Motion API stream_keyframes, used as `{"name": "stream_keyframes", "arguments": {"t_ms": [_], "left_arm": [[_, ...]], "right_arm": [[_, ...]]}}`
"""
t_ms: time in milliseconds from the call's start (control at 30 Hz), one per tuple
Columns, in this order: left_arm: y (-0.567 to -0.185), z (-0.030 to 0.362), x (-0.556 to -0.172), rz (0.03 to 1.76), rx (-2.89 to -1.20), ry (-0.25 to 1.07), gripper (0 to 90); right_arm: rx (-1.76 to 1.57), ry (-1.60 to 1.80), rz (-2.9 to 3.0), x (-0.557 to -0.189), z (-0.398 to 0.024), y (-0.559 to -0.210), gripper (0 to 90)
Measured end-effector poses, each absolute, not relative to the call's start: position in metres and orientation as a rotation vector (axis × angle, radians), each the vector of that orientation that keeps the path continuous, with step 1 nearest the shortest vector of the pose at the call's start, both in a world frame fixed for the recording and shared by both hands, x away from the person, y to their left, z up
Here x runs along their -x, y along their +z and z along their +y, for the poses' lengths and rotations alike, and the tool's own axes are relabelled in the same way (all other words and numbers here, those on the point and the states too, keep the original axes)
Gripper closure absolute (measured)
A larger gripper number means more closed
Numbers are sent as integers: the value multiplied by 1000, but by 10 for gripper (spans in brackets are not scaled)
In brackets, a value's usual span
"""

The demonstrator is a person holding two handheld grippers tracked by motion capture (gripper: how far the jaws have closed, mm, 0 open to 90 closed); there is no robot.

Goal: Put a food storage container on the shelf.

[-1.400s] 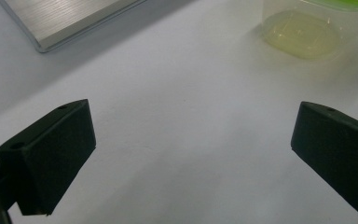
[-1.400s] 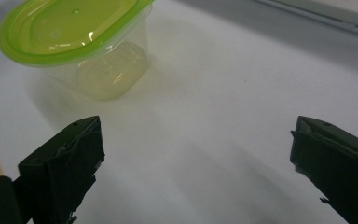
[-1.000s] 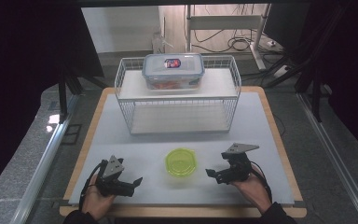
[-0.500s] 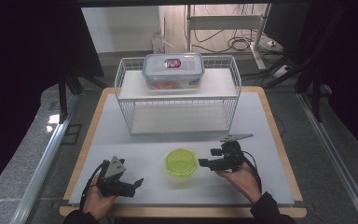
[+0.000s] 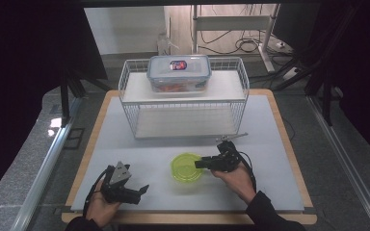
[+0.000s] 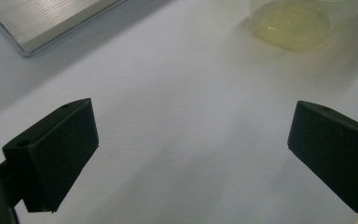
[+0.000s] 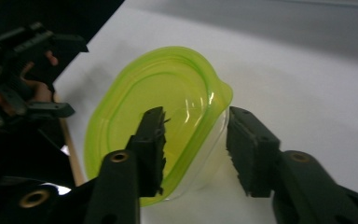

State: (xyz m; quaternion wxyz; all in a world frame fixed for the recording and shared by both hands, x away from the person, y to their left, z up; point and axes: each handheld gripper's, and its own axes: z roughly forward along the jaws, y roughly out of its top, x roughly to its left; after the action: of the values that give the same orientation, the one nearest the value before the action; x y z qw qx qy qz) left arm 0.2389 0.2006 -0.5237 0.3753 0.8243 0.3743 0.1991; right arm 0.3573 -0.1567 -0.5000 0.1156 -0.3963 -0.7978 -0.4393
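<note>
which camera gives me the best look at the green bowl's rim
The right gripper view: the green bowl is close, its rim between the open right claw. The high view shows it whole but small. The left gripper view catches just its edge.

No legible text; label on container lid (image 5: 178, 65) too blurred.

Contents of lidded container (image 5: 178, 73) on wire rack (image 5: 183, 98) too blurry to identify. Green bowl (image 6: 291, 22) cut off by top edge in left gripper view.
</note>
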Motion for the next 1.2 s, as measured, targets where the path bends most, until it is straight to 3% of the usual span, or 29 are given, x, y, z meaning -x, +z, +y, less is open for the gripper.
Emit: {"name": "stream_keyframes", "arguments": {"t_ms": [333,1200], "left_arm": [[-524,199,-239,956,-2119,513,22],[-524,199,-239,944,-2132,521,27]], "right_arm": [[1186,-1262,-2277,-360,-160,-499,797],[1155,-1429,-2266,-363,-163,-462,829]]}}
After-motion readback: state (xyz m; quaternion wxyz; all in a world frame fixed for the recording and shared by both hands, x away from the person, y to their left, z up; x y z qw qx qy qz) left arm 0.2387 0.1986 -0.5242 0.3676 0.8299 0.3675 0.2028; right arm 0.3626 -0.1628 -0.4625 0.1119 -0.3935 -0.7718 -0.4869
